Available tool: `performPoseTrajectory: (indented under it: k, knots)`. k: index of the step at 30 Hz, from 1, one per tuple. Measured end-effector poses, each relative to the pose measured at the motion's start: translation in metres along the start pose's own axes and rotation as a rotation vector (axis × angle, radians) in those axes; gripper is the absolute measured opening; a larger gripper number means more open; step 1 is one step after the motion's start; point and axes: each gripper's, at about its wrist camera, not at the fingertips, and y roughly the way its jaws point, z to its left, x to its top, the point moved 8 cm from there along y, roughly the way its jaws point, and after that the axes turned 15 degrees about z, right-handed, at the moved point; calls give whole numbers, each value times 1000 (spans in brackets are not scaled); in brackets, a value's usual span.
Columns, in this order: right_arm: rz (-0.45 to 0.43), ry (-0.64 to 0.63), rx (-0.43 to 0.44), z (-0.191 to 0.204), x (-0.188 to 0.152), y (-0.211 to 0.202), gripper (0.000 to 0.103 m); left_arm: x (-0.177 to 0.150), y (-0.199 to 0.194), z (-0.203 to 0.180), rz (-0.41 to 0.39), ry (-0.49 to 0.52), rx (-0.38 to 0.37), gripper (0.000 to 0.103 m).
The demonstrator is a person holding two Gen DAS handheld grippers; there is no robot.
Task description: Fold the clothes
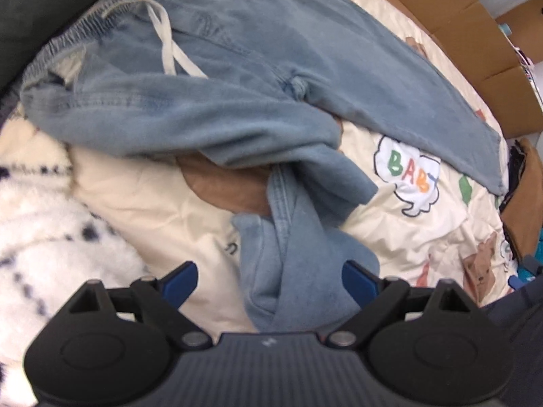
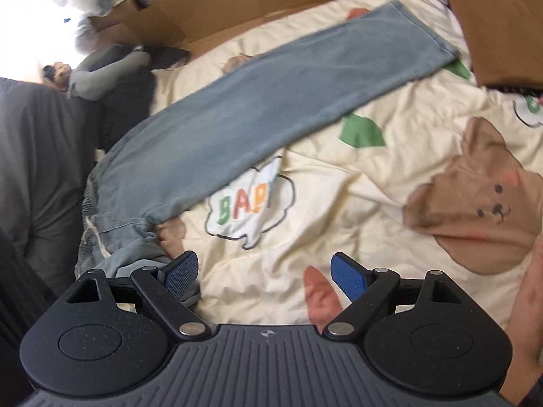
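Note:
Light blue denim trousers [image 1: 237, 68] with a white drawstring [image 1: 166, 44] lie on the cream printed bed cover [image 1: 424, 230]. One leg [image 2: 271, 101] stretches out flat. The other leg [image 1: 292, 254] is crumpled and bunched towards me. My left gripper [image 1: 269, 279] stands open low over that bunched leg, whose cloth lies between the wide-set blue pads [image 1: 181, 279] without being pinched. My right gripper [image 2: 264, 271] is open over the bare cover [image 2: 339, 203], its left fingertip beside the crumpled leg end [image 2: 135, 257].
Brown cardboard boxes [image 1: 475, 34] line the far side of the bed. A white fluffy blanket with dark marks [image 1: 44, 224] lies at the left. Dark and grey clothing [image 2: 40, 152] is heaped at the left of the right wrist view. A hand [image 2: 529, 305] shows at the right edge.

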Motion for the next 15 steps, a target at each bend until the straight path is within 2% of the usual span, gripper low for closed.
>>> performPoseTrajectory:
  k: [5,11,15]
  knots:
    - [14,26,-14,-10,-1,5,90,-4,28,-31,3,101,20,93]
    - [39,35,-44,-15,-5,11,90,-8,44,-54,-4,157,-18,96]
    - [43,32,-49,-15,-3,15,90,-10,66,-53,54,195,31,96]
